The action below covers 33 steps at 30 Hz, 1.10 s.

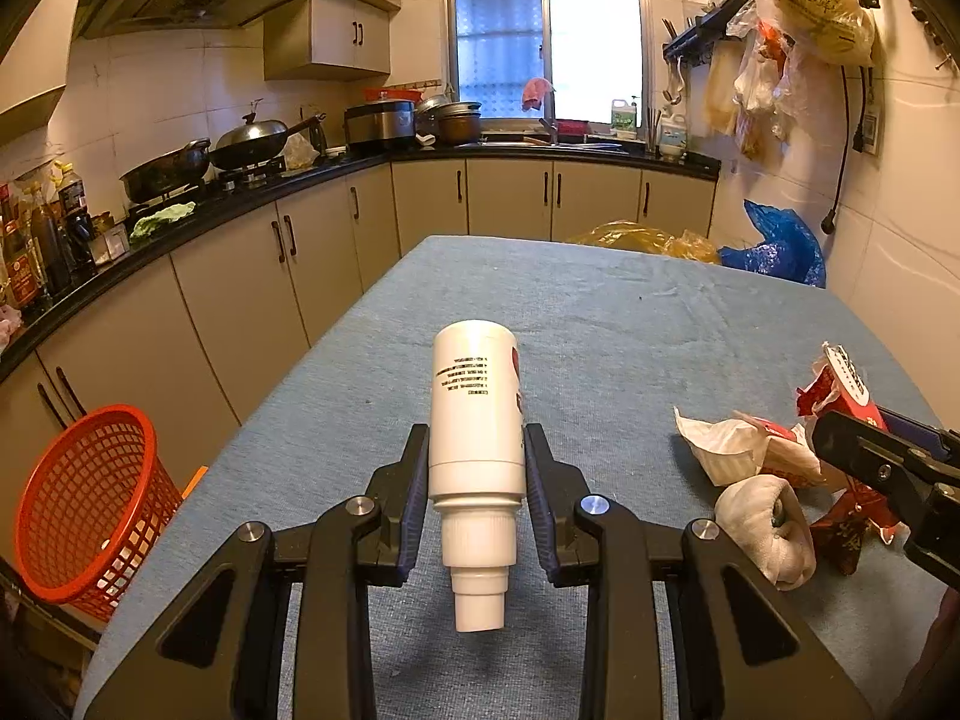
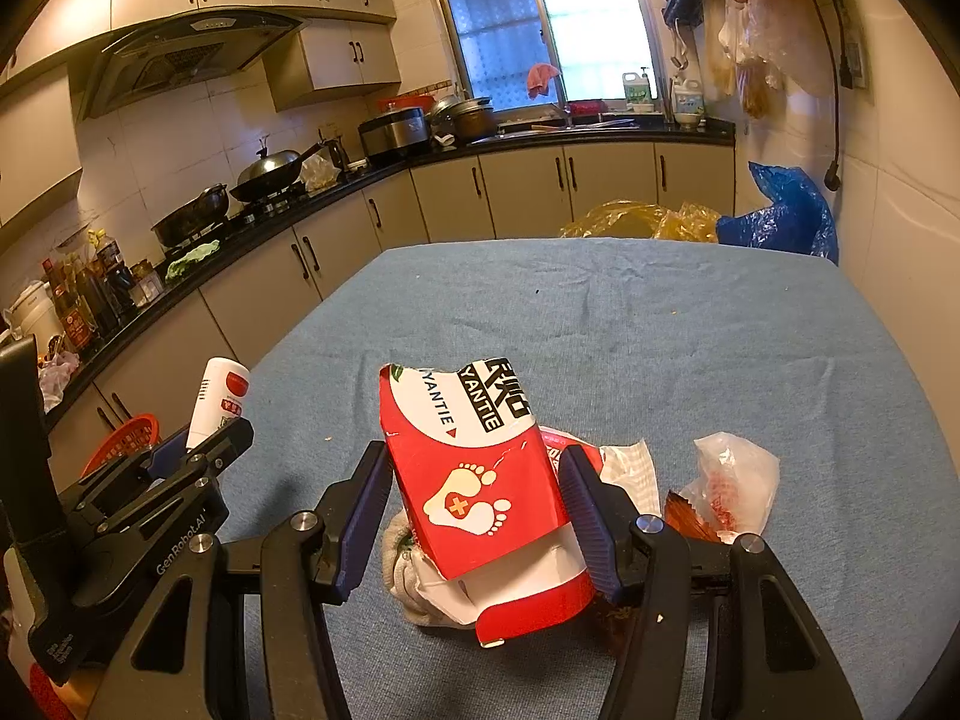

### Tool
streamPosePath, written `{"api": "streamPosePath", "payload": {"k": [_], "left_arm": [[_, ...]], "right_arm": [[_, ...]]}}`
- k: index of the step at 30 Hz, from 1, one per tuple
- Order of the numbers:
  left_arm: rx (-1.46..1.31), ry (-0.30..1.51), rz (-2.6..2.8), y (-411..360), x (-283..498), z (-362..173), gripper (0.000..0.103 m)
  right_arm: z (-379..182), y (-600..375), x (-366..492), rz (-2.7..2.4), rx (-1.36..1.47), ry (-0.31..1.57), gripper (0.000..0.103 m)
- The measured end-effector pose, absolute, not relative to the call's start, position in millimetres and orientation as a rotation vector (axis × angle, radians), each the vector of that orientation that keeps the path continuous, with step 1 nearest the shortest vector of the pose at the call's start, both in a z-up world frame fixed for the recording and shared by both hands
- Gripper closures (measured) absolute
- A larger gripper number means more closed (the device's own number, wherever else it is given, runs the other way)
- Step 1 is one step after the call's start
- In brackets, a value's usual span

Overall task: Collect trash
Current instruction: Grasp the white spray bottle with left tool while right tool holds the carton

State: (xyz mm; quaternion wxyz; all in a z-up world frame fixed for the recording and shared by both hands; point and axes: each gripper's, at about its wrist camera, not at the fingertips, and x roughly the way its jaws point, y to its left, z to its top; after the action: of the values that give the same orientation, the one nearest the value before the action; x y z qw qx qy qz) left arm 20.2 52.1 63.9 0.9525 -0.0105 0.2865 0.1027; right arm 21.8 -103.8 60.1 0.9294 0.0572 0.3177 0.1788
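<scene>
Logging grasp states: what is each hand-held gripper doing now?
Left hand-held gripper: shut on the white plastic bottle.
Right hand-held gripper: shut on the torn red-and-white cardboard box.

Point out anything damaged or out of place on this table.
The red and white carton between the right gripper's fingers is torn open along its top edge and crumpled. Beside it on the blue tablecloth lie a crumpled plastic wrapper and a balled white cloth, loose litter.
</scene>
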Motion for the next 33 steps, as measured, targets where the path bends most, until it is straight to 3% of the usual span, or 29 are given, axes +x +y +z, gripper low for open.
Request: {"api": "streamPosePath", "payload": {"k": [11,33], "left_arm": [[-0.060,0.591,0.185,59.4,16.6,70.5,0.074],[-0.088,0.591,0.117,98.4,-70.6,89.3,0.074]], "right_arm": [[67.2,-104.4,16.4,0.353,0.139,0.633,0.041],[89.0,-68.0,-69.0,0.422,0.161,0.629,0.041]]}}
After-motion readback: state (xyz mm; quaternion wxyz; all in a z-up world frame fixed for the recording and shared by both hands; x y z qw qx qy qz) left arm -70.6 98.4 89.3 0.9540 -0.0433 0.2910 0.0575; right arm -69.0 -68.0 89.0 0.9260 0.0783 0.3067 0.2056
